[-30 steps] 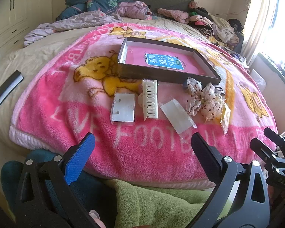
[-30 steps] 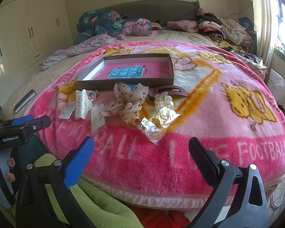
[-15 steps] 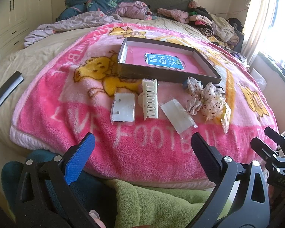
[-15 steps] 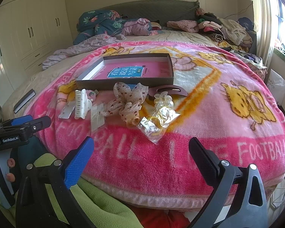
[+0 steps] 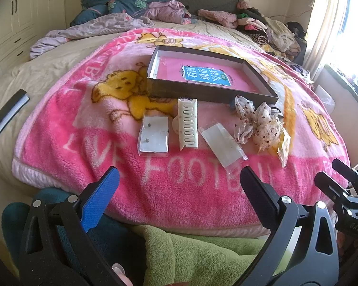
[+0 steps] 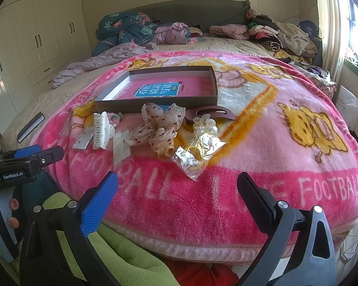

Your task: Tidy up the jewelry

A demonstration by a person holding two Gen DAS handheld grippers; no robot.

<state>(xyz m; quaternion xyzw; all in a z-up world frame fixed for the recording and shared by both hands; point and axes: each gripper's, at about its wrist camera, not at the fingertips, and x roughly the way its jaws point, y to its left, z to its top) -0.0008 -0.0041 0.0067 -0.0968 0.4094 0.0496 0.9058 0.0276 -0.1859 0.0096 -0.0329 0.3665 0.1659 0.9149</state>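
Note:
A shallow dark box (image 5: 210, 93) (image 6: 155, 103) with a pink book inside lies on the pink blanket. In front of it lie an earring card in a clear bag (image 5: 154, 136), a white claw clip (image 5: 188, 122) (image 6: 101, 131), a second clear packet (image 5: 223, 144), a dotted bow (image 5: 255, 125) (image 6: 161, 125), a maroon hair clip (image 6: 211, 113), a clear flower clip (image 6: 204, 122) and a bag of yellow bands (image 6: 199, 150). My left gripper (image 5: 179, 191) and right gripper (image 6: 176, 194) both hang open at the bed's near edge, short of every item, holding nothing.
The pink blanket (image 6: 262, 131) covers a bed with piled clothes (image 6: 284, 33) along the headboard. A black book (image 5: 8, 113) lies at the left bed edge. Green cloth (image 5: 202, 255) sits under the grippers. Wardrobes stand left, a window right.

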